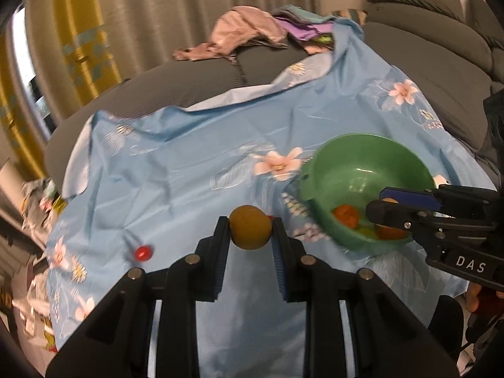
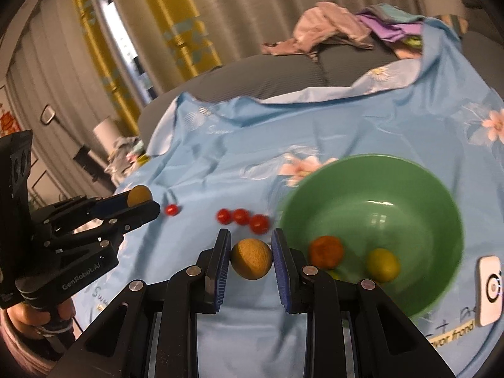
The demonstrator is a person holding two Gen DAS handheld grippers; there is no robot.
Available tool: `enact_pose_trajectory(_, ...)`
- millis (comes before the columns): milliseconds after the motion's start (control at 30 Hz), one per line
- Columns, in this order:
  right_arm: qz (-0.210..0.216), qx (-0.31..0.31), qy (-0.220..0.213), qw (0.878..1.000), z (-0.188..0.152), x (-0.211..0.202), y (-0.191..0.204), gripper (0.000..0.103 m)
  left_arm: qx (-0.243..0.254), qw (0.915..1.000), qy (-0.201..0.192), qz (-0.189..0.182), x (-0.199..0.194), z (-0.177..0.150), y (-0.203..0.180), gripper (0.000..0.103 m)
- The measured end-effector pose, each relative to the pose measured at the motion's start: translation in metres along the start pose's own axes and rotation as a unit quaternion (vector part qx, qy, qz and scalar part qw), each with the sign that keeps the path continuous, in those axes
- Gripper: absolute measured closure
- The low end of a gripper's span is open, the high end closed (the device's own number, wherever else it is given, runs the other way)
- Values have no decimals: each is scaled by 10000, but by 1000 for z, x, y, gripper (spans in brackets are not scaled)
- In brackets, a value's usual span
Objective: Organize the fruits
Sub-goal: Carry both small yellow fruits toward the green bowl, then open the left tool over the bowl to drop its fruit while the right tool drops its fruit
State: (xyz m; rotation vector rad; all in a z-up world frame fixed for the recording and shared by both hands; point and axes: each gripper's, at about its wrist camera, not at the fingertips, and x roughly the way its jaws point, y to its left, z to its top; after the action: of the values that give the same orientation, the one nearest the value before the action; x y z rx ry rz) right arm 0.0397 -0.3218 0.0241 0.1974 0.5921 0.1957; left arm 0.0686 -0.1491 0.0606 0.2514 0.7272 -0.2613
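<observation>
Left gripper (image 1: 250, 231): fingers pinch a round yellow-brown fruit (image 1: 250, 231) at their tips, one pad on each side. It is held over the blue floral cloth (image 1: 176, 170), near the green bowl's left rim. The right wrist view shows the same gripper at far left with this fruit between its tips.

Right gripper (image 2: 251, 260): fingers sit on either side of a second yellow-brown fruit (image 2: 251, 260). The left pad touches or nearly touches it; a narrow gap shows at the right pad. Whether it is firmly gripped cannot be told. In the left wrist view this gripper reaches over the bowl's near right rim.

Green bowl (image 2: 371, 173): stands on the cloth, blurred at its left edge. Inside lie an orange fruit (image 2: 326, 251) and a yellow-green fruit (image 2: 382, 264); a further small yellow-green piece shows between them, partly hidden.

Loose items on the cloth: three cherry tomatoes (image 2: 241, 216) in a close row just left of the bowl, and a single cherry tomato (image 2: 172, 209) further left, near the left gripper's tips.

Support: the cloth covers a grey sofa (image 1: 201, 78). A heap of clothes (image 1: 242, 31) lies at its far end. Curtains (image 1: 141, 6) hang behind.
</observation>
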Motion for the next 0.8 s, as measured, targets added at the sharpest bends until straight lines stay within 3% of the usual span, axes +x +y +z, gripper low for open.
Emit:
enact_pose_trajectory(433, -536, 485, 4, 9974, -3, -1, -62, 74, 562, 9964, 233, -588, 52, 27, -56, 77)
enact_pose_trajectory(800, -1061, 498, 110, 9930, -3, 6, -83, 74, 531, 9927, 655, -864, 97, 36, -82, 77)
